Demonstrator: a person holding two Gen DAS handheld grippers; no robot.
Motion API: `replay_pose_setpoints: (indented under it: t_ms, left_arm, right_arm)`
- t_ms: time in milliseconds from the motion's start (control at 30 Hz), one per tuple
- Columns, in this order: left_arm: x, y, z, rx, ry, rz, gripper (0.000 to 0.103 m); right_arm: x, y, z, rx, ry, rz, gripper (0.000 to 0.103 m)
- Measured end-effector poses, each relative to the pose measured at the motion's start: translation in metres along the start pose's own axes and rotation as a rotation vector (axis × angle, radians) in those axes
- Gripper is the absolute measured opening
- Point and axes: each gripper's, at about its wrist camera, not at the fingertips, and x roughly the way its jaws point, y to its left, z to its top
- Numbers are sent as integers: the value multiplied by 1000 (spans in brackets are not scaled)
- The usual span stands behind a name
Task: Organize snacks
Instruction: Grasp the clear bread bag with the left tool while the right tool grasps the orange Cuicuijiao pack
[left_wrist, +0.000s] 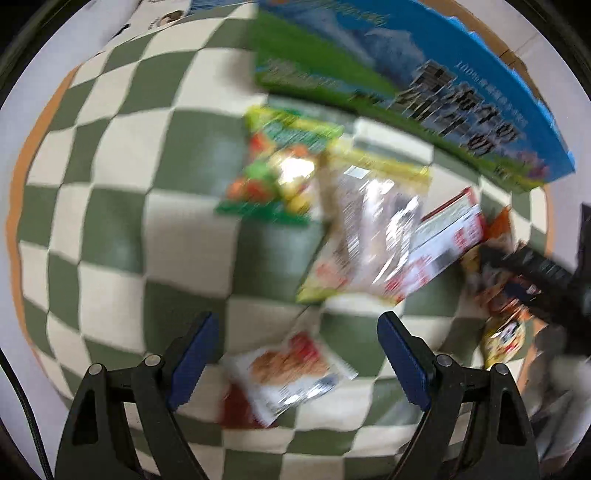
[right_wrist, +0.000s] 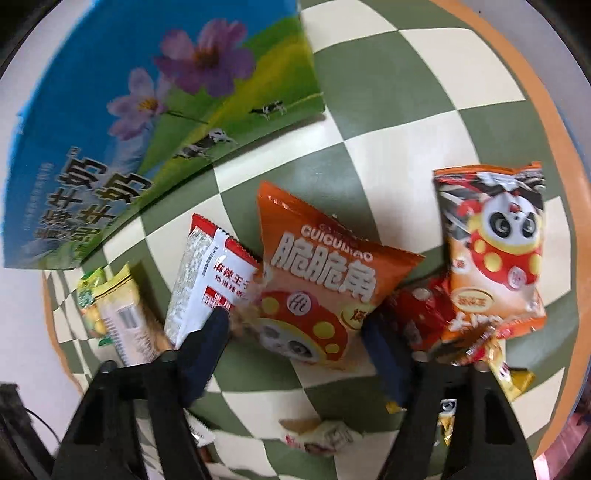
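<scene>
While both views look down on a green-and-cream checkered cloth (left_wrist: 110, 229), the left wrist view is smeared by motion blur. At the bottom of that view, the left gripper (left_wrist: 297, 339) stands wide with its 2 blue pads apart and touching nothing; a small red-and-white snack packet (left_wrist: 288, 373) lies on the cloth between and below them. Above it, mid-frame, sit a clear packet with yellow edges (left_wrist: 365, 229), a green packet (left_wrist: 280, 173) to its left, and a red-and-white packet (left_wrist: 447, 236) to its right. At the right edge, the right gripper (left_wrist: 532, 269) reaches in as a dark blur over orange bags. Along the upper right runs a blue-and-green milk carton box (left_wrist: 424, 74). In the right wrist view, the right gripper (right_wrist: 295, 332) straddles the lower end of an orange triangular chip bag (right_wrist: 325, 280), jaws at a middling width; whether the pads press it I cannot tell. A panda-print orange bag (right_wrist: 495, 251) lies at right, a red packet (right_wrist: 424, 314) between the 2 bags, and the red-and-white packet (right_wrist: 210, 273) at left. The milk carton box (right_wrist: 110, 129) fills the upper left.
</scene>
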Motion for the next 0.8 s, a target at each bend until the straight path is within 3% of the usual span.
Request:
replay_pose_setpoints:
  t_ms: [100, 200, 267, 400, 467, 500, 567, 733, 800]
  left_arm:
    - [5, -18, 19, 25, 3, -11, 88]
    - [18, -37, 37, 57, 27, -11, 88]
    - [30, -48, 46, 90, 47, 9, 88]
    - [56, -63, 54, 143, 90, 49, 88]
    - [65, -69, 56, 159, 92, 66, 87]
    - [66, -70, 57, 163, 83, 73, 76]
    - [68, -71, 54, 159, 72, 65, 55]
    - [64, -65, 32, 104, 53, 73, 51]
    - [65, -63, 17, 86, 62, 71, 50]
  right_arm:
    - [6, 8, -1, -74, -4, -43, 64]
    - [7, 22, -9, -230, 20, -92, 61]
    - [9, 32, -19, -374, 71, -137, 57]
    - [15, 40, -33, -493, 138, -173, 56]
    - [14, 39, -32, -473, 106, -158, 62]
    - [13, 38, -31, -444, 90, -151, 67]
    - [13, 33, -28, -365, 69, -104, 67]
    - [16, 13, -23, -143, 10, -15, 66]
    - [17, 16, -27, -149, -5, -29, 61]
